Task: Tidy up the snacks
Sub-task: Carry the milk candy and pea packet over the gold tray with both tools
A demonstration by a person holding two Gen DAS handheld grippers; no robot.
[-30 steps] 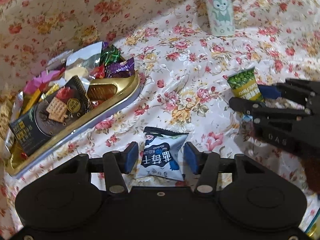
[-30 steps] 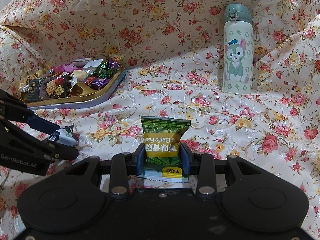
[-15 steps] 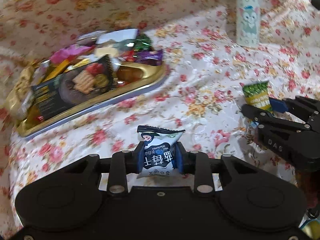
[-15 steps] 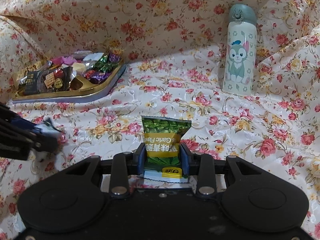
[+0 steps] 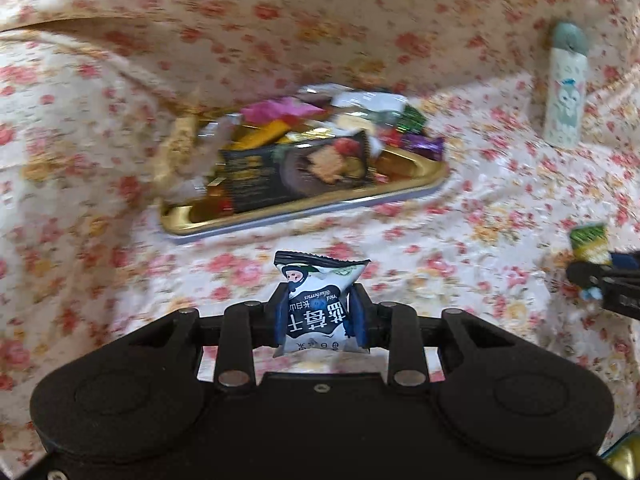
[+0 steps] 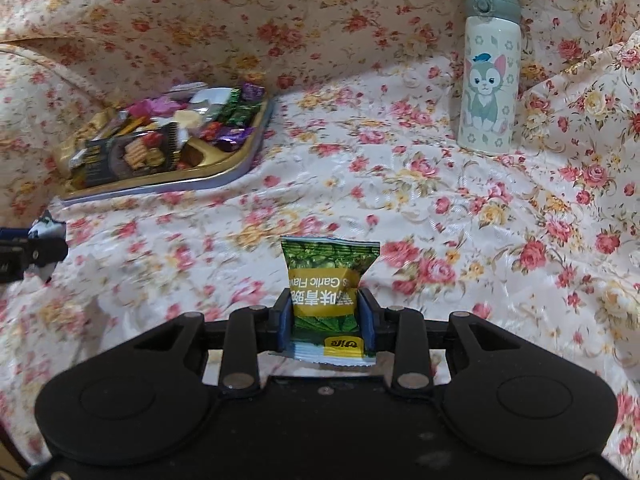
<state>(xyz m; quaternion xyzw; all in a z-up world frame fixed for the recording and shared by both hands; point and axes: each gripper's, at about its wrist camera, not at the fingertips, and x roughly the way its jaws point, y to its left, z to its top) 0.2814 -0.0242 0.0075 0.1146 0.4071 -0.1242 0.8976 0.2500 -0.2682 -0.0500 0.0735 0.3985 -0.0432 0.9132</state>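
Left gripper (image 5: 319, 316) is clamped on a white-and-blue snack packet (image 5: 318, 304), blue pads pressed against both sides, packet upright and lifted off the floral cloth (image 5: 460, 240). Right gripper (image 6: 326, 322) pinches a green-and-yellow garlic-flavour packet (image 6: 326, 280) the same way, print upside down to its camera. Ahead of both, 1 gold tray (image 6: 224, 168) lies on the cloth, heaped with wrapped sweets: a dark cracker pack (image 6: 128, 156) lying nearest, purple candies (image 6: 234, 134) and green ones toward its right end, pink wrappers (image 5: 280, 110) at the back; a bare patch of gold shows at the right corner. A cat-print bottle (image 6: 490, 72) stands upright well to the tray's right, lid shut.
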